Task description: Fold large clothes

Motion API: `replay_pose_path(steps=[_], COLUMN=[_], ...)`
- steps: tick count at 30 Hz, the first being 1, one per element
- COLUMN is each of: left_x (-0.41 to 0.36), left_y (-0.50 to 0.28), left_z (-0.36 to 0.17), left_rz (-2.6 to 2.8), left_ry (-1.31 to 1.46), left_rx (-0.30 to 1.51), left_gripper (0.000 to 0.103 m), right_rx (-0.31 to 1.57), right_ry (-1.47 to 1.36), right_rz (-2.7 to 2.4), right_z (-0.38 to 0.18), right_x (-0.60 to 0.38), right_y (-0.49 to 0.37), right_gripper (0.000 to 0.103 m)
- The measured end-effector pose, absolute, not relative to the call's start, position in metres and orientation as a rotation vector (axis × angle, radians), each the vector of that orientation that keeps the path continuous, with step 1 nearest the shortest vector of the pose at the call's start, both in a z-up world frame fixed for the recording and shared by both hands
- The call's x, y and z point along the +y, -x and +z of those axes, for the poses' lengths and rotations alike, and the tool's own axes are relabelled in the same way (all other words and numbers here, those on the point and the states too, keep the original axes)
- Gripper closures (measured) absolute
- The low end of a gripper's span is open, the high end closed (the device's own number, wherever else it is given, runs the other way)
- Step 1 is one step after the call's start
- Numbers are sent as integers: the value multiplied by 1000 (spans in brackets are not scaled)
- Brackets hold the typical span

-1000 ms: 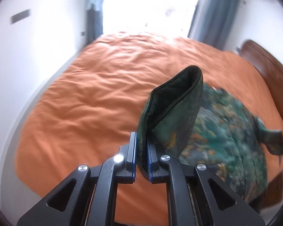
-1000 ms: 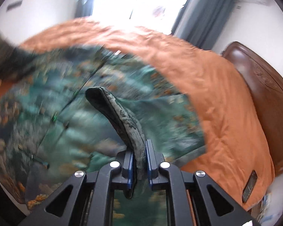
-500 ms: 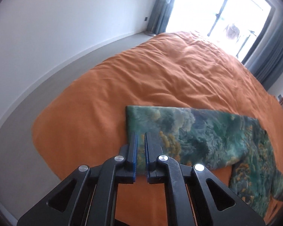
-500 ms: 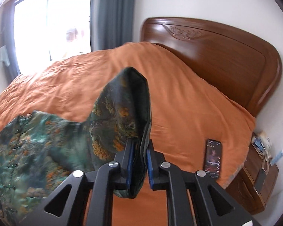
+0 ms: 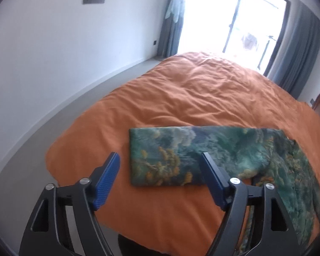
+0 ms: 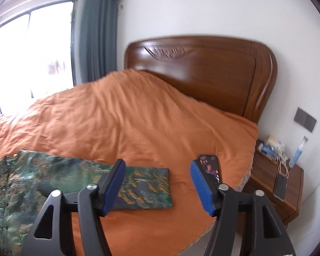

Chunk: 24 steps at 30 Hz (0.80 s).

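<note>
Green printed garment has been released by both grippers and laid flat on the orange bed. The left gripper and right gripper are now held spread and empty; one fold is judged done

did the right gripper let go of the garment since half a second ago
Yes. The right gripper now stands open and empty, and the green garment lies flat on the orange bed cover instead of rising folded between the fingers.

Bright daylight from the blown-out window, glare washing over the far bed, soft shadows only, strong fisheye bending and dark vignette at every edge, slight motion blur on the headboard and patterned garment.
</note>
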<state>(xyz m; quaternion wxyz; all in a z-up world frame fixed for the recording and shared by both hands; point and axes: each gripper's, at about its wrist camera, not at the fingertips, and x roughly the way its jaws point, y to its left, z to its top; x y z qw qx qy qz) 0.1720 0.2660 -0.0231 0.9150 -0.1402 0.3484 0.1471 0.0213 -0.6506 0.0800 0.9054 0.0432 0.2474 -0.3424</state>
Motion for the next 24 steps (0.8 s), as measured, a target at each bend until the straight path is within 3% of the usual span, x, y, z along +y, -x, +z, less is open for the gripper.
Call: replay_pose_path(steps=[2,16,24], left_x=[234,80,32], left_y=[-158,-82,-54], left_z=[-9,14,39], left_rz=[271,39,-86], left_ry=[246,121,-13], left_rx=[656,603,611], left_gripper=[4,3,0], right_rx=[456,491,544], right_ry=[-47,52,85], right_rz=[-654,-321,-193], right_z=[89,61,63], right_x=[-609,-359,-293], right_y=[-7,59,90], right_gripper=[20,16,16])
